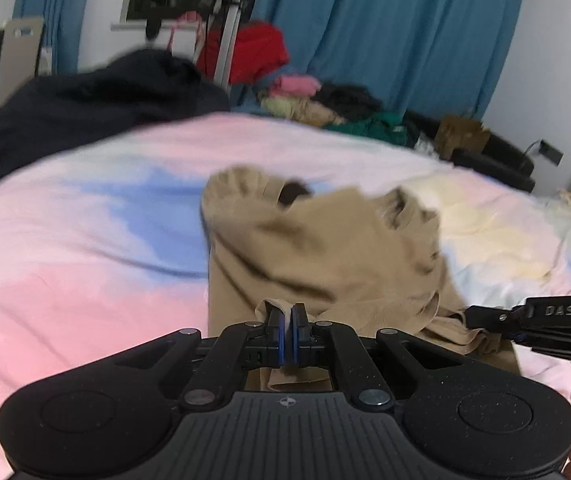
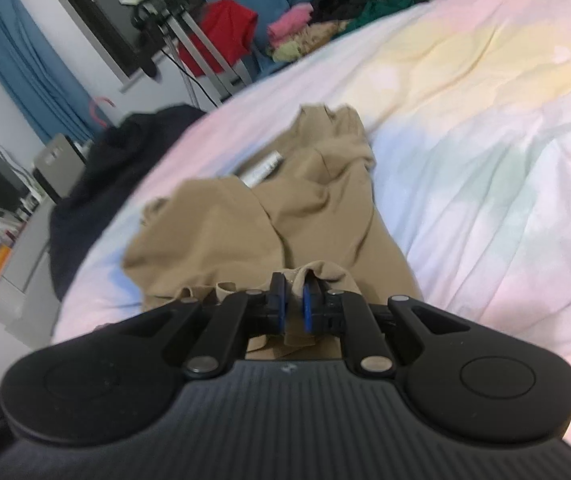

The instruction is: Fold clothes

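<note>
two tongs pinch one tan garment [image 1: 325, 240] on a bed. left wrist view: the left tongs [image 1: 286, 316] have their blue-padded fingers [image 1: 275, 322] pressed together on a fold of the garment's near edge, with cloth showing above and below the pads. the garment lies crumpled on the pastel bedsheet [image 1: 85, 240], which is pink, blue and pale yellow; the fabric bunches into ridges toward its far end, and that part of the view is blurred. at the right margin the right tongs [image 1: 485, 320] enter from the side, touching the same near edge of the garment. a dark blanket [image 1: 85, 100] lies at the far left of the bed. beyond the bed, a pile of clothes [image 1: 325, 100] in pink, yellow, black and green sits before blue curtains [image 1: 385, 20], and a red garment [image 1: 257, 52] hangs on a metal frame.

right wrist view: the right tongs [image 2: 293, 300] are closed on a bunched bit of the garment's [image 2: 285, 208] hem, a thin wad of cloth between the pads. the garment spreads away from the tongs in two lobes with a white label [image 2: 263, 168] lying between them. the bedsheet [image 2: 485, 160] to the right is wrinkled. the dark blanket [image 2: 105, 180] sits at the left edge of the bed, near a cluttered shelf [image 2: 5, 248].
</note>
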